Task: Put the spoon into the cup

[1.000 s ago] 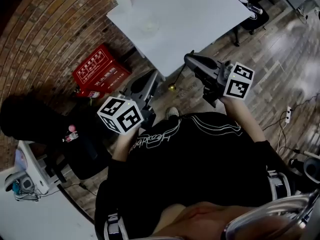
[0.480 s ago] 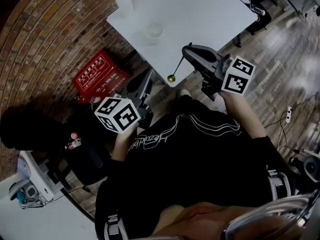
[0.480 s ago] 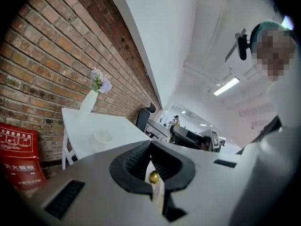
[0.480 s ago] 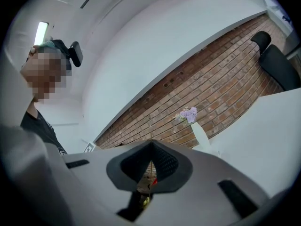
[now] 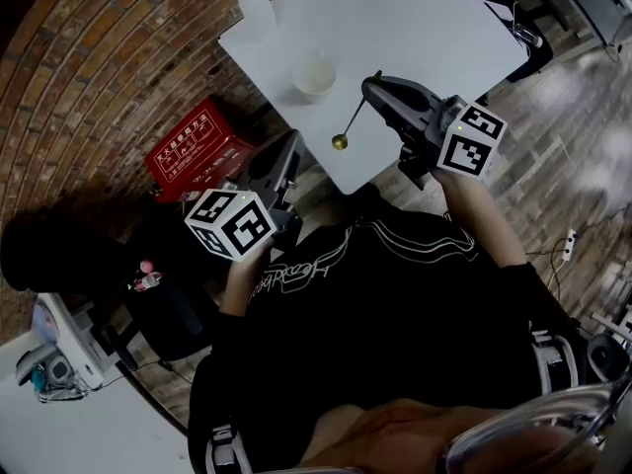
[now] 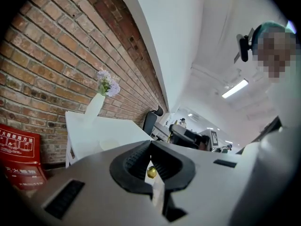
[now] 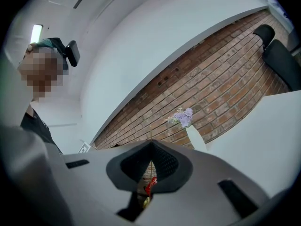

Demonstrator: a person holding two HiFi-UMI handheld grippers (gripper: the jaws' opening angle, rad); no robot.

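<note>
A pale cup (image 5: pixel 315 70) stands on the white table (image 5: pixel 415 18) near its front edge. My right gripper (image 5: pixel 368 88) is shut on the handle of a thin gold spoon (image 5: pixel 351 124). The spoon hangs down and left, its bowl over the table edge just in front of the cup. In the right gripper view the jaws (image 7: pixel 150 146) meet on the handle. My left gripper (image 5: pixel 290 144) is lower and left, off the table beside its corner, jaws shut with nothing in them (image 6: pixel 150 144). The spoon's gold bowl (image 6: pixel 151 172) shows through its jaw loop.
A white vase with purple flowers (image 5: pixel 252 3) stands at the table's far left corner by the brick wall (image 5: pixel 89 77). A red box (image 5: pixel 197 146) sits on the floor left of the table. Black chairs (image 5: pixel 513 33) stand to the right.
Both grippers have moved forward toward the table. The spoon, earlier hanging over the floor in front of the table, now hangs at the table edge close to the cup.
</note>
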